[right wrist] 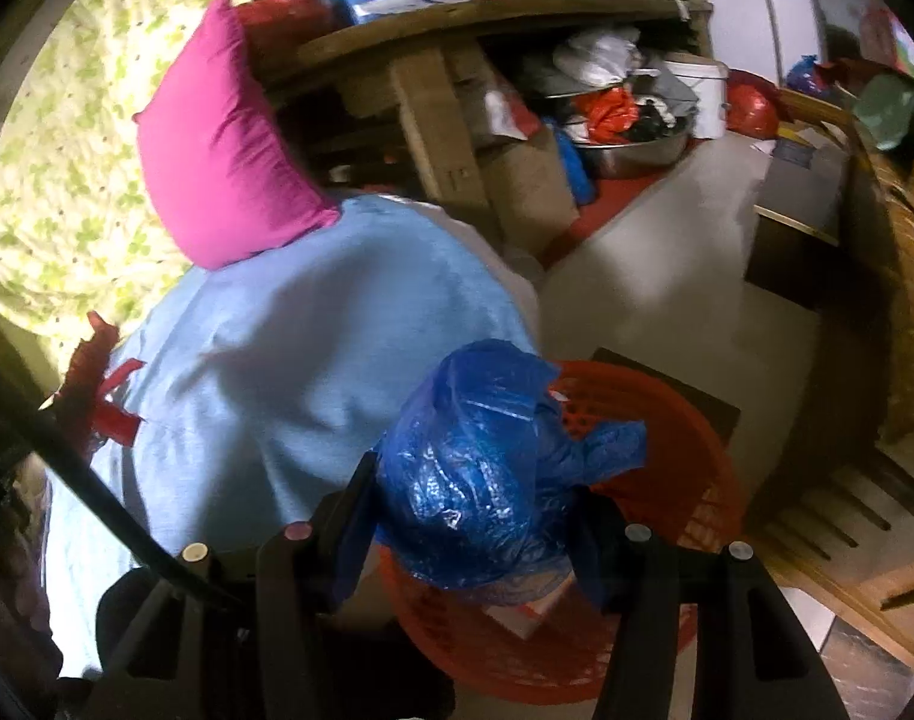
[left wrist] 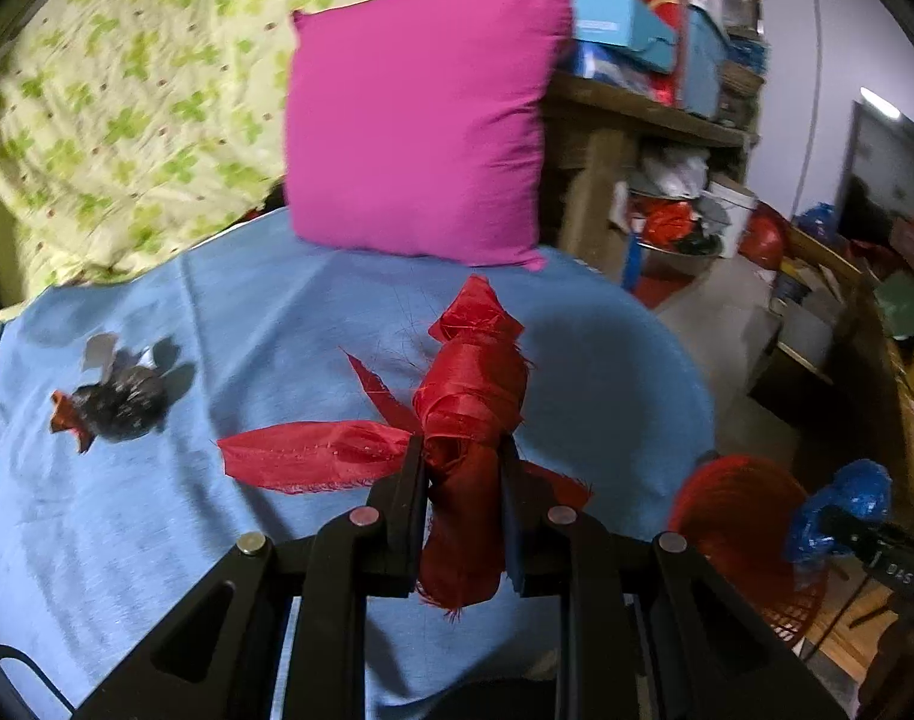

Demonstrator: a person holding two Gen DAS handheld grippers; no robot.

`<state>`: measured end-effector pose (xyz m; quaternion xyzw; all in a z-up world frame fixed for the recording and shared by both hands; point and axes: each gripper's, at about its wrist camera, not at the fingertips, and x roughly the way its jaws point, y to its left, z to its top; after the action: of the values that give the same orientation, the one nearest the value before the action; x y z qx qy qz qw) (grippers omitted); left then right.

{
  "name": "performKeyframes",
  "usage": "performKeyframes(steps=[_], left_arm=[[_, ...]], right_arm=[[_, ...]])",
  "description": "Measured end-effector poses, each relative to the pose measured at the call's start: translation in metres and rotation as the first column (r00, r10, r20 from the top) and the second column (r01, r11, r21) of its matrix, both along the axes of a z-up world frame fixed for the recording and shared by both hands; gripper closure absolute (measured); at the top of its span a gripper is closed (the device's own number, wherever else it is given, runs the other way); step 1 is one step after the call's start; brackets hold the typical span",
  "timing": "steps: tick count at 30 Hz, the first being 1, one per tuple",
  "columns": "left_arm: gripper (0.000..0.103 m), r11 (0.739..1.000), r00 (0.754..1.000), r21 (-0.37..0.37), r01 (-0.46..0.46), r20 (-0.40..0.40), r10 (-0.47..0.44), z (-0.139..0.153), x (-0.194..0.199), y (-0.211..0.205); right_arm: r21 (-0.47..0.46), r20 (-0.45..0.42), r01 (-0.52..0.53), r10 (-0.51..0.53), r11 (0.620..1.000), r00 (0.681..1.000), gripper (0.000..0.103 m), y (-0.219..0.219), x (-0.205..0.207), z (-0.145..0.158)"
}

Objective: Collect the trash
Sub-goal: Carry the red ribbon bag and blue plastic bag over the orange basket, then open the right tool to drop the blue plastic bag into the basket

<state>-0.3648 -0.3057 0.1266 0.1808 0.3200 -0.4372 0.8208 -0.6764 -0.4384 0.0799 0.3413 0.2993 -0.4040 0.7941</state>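
Note:
My left gripper [left wrist: 464, 468] is shut on a wad of red cloth scraps [left wrist: 472, 396], held above the blue sheet [left wrist: 277, 324] of the bed. A loose red strip [left wrist: 313, 456] trails from the wad to the left. A crumpled black wrapper with a red bit [left wrist: 118, 399] lies on the sheet at the left. My right gripper [right wrist: 475, 516] is shut on a crumpled blue plastic bag [right wrist: 475, 462], which hangs over a red mesh basket [right wrist: 667, 462] on the floor beside the bed. In the left wrist view the same blue plastic bag [left wrist: 841, 510] and the red mesh basket [left wrist: 739, 510] show at the lower right.
A magenta pillow [left wrist: 421, 132] leans at the head of the bed against a green-patterned quilt [left wrist: 127, 90]. Beyond the bed stand cluttered wooden shelves [right wrist: 457, 60] with boxes, bags and a metal basin [right wrist: 637, 150]. A wooden bench [right wrist: 877, 510] flanks the grey floor [right wrist: 667, 264] at the right.

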Motion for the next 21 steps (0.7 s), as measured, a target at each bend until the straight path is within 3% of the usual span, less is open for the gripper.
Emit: performKeyframes(steps=[11,21], left_arm=[[0.081,0.988,0.988,0.020,0.156,0.003,-0.156,-0.002,-0.052,-0.035],[0.081,0.975,0.976,0.044,0.216,-0.002,-0.216,-0.009,-0.078,-0.052]], right_arm=[[0.061,-0.038,0.043,-0.040,0.997,0.998,0.044,-0.013,-0.026,-0.029],[0.094,-0.081,0.044,-0.036,0.995,0.996,0.043,-0.020,-0.028,-0.046]])
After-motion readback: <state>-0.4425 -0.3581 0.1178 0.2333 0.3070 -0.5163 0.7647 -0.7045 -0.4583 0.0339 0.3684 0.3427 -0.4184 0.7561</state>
